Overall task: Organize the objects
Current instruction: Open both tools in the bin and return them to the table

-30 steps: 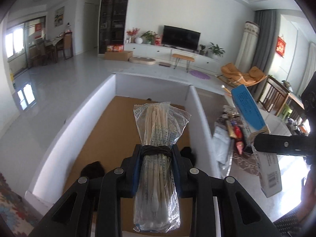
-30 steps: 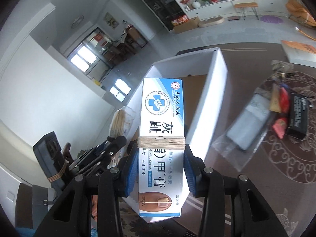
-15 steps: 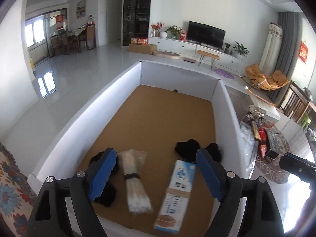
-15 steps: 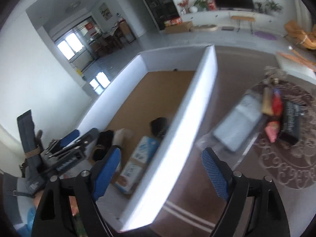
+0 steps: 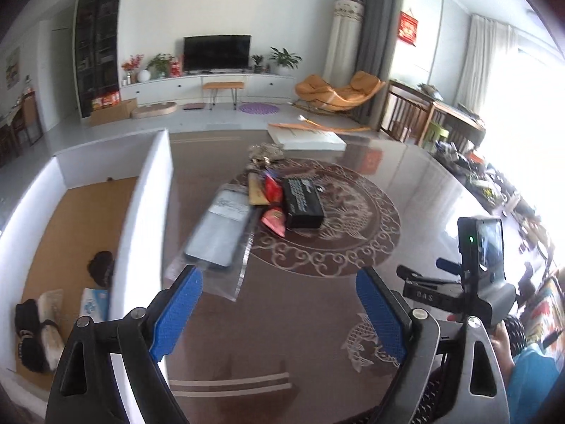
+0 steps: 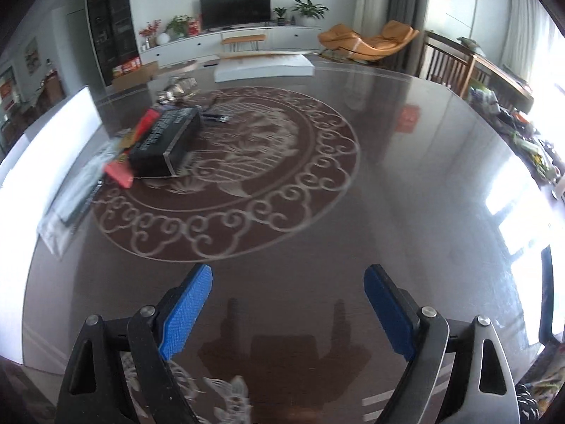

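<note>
The left hand-held gripper [image 5: 279, 312] has nothing between its blue pads and its jaws are opening; the right hand-held gripper [image 6: 287, 309] is likewise empty over bare table [image 6: 406, 212], its jaws opening too.

From the left gripper, the things left to organize lie toward twelve o'clock on the table. Nearest, at about eleven o'clock, is one clear plastic bag [image 5: 219, 236] with a flat grey item inside. It is probably light, limp and slippery, so I would pinch the stiffer content, not the loose film. Beyond it lies one black box [image 5: 303, 203], rigid and likely the heaviest piece; gripping across its narrow sides should hold. Beside it are red snack packets [image 5: 273, 217], at least two, and one tan packet [image 5: 257, 192], all soft and crushable. A crinkled foil bundle [image 5: 265, 151] lies farther out, one as far as I can tell.

At nine o'clock stands the white box [image 5: 144, 212], already holding one blue-and-white carton [image 5: 94, 304], one bag of sticks [image 5: 49, 321] and two dark soft lumps.
</note>
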A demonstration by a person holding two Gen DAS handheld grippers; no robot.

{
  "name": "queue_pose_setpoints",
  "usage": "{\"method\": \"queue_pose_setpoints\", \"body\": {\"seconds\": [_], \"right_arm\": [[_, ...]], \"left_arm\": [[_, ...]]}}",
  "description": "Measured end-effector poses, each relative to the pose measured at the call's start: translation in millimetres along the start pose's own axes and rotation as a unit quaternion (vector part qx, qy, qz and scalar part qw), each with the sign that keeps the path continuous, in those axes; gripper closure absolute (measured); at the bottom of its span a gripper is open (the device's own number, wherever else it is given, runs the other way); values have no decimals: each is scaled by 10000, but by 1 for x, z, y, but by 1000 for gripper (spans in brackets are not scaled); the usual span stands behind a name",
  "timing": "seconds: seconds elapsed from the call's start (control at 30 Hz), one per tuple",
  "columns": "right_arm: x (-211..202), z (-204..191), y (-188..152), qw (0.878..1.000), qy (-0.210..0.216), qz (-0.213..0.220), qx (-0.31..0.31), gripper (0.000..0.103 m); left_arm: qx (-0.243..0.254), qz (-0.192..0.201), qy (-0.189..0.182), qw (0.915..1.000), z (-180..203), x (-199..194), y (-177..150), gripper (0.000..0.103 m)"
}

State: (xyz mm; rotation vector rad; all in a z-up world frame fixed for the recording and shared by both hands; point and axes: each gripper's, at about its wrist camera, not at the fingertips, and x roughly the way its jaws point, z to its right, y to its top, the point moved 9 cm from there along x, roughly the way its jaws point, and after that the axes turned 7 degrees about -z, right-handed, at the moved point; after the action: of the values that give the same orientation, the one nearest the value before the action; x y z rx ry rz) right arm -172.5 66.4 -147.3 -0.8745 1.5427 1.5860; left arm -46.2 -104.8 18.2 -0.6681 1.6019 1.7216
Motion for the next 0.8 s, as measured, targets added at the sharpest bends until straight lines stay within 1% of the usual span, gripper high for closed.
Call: {"method": "queue_pose_setpoints", "body": {"seconds": [0.1,0.2,0.3,0.33,0.37,0.47,0.53,0.6,0.63,0.73,0.8], "right_arm": [[6,22,3,9995,-293,18,109,14],[14,30,7,9990,-435,-2,85,13],[23,33,7,9991,-409,-92,71,13],[25,34,7,9991,-396,-90,75,12],[26,36,6,9992,-389,-60,103,9],[28,39,4,9994,-251,-38,222,7],[30,39,4,9995,-150,-57,267,7],[33,38,3,9994,-23,-122,310,4],[34,39,2,9994,-3,-159,312,0],[34,37,2,9994,-23,-152,307,0],[34,36,3,9994,-15,-146,305,0]], "left_arm": [[257,-323,-81,9991,28,20,-17,14],[377,-592,-101,9975,39,36,-31,14],[481,-733,37,9961,41,47,-40,14],[492,-783,85,9957,38,52,-42,14],[485,-842,125,9952,35,56,-44,14],[349,-1045,197,9937,22,66,-48,14],[225,-1130,219,9931,12,76,-45,14],[157,-1140,318,9929,2,83,-34,14],[153,-1142,433,9924,-4,88,-26,14],[200,-1161,904,9889,-21,108,3,14],[231,-1196,1106,9864,-31,126,24,14]]}}
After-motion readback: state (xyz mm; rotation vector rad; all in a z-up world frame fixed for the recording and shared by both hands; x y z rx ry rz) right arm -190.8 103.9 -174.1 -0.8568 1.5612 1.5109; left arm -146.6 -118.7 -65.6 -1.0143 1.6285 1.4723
